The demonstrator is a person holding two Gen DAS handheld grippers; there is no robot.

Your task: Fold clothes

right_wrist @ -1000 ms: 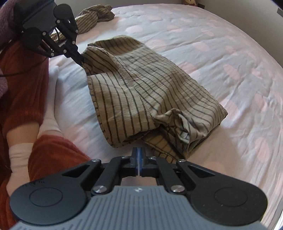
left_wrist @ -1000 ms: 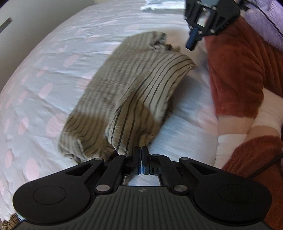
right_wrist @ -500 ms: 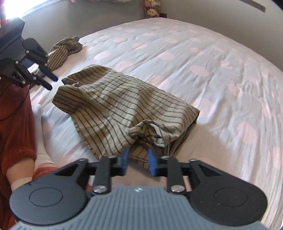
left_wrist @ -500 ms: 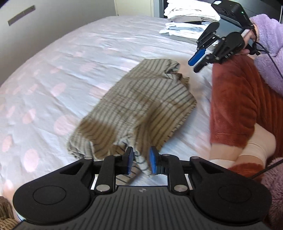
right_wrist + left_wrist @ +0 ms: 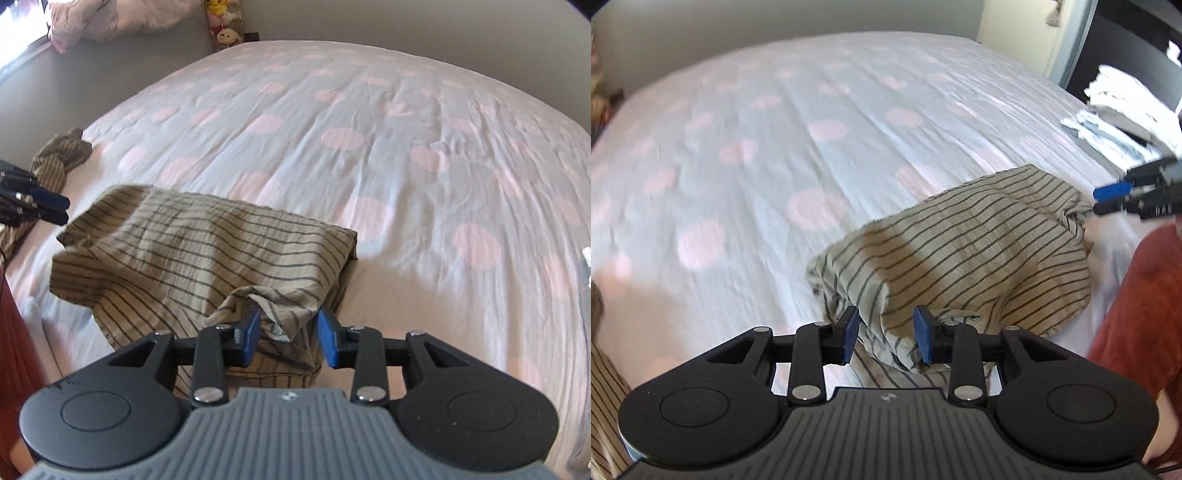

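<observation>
A beige shirt with thin dark stripes (image 5: 979, 266) lies folded in a loose bundle on the bed sheet (image 5: 775, 147), white with pink dots. My left gripper (image 5: 886, 326) hovers over its near rumpled end. Its jaws are opening, and cloth shows between the blue pads without being pressed. In the right wrist view the same shirt (image 5: 207, 251) stretches away to the left. My right gripper (image 5: 288, 330) stands open over a loose corner, the pads clear of the cloth. Each gripper shows in the other view: the right gripper (image 5: 1115, 201), the left gripper (image 5: 48, 208).
A stack of folded white clothes (image 5: 1123, 110) sits at the bed's far right. A second striped garment (image 5: 59, 158) lies crumpled near the left edge. The person's rust-red sleeve (image 5: 1145, 295) is close on the right. Plush toys (image 5: 225, 22) stand beyond the bed.
Both grippers were shut on the shirt's edges a second ago; both have let go and opened. They rolled and drew back a little, and the shirt settled onto the bed.
</observation>
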